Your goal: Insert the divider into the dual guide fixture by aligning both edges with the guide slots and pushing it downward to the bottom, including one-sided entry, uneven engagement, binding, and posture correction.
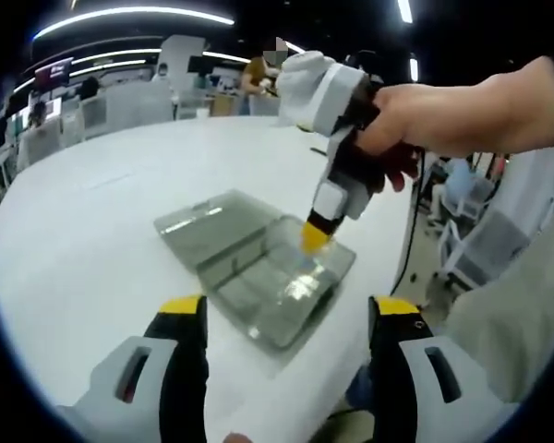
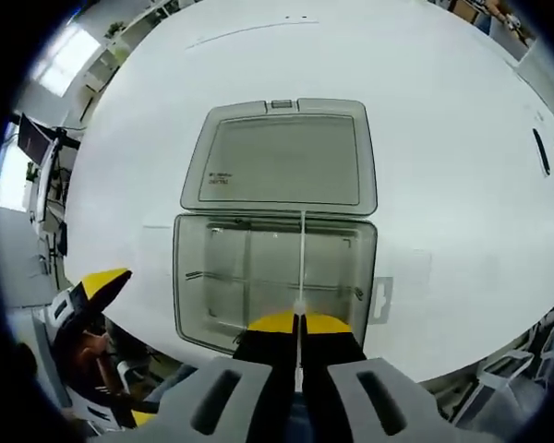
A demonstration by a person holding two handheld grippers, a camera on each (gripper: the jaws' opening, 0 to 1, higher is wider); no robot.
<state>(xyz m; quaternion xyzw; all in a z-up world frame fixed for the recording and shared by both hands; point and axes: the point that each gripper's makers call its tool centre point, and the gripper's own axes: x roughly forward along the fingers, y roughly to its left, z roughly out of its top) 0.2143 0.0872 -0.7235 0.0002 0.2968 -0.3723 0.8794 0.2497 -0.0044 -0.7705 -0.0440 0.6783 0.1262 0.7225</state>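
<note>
On white table (image 2: 443, 138), clear case (image 2: 275, 277), right jaws pinching divider (image 2: 302, 268), left jaws spread.

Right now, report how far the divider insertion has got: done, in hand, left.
Done: the clear plastic compartment box lies open on the white table, its lid folded back. In hand: the right gripper is shut on the thin translucent divider, held over the tray, roughly in line with its slots. The left gripper is open, off the box. Left: seating depth cannot be told; likely pushing it to the bottom.
</note>
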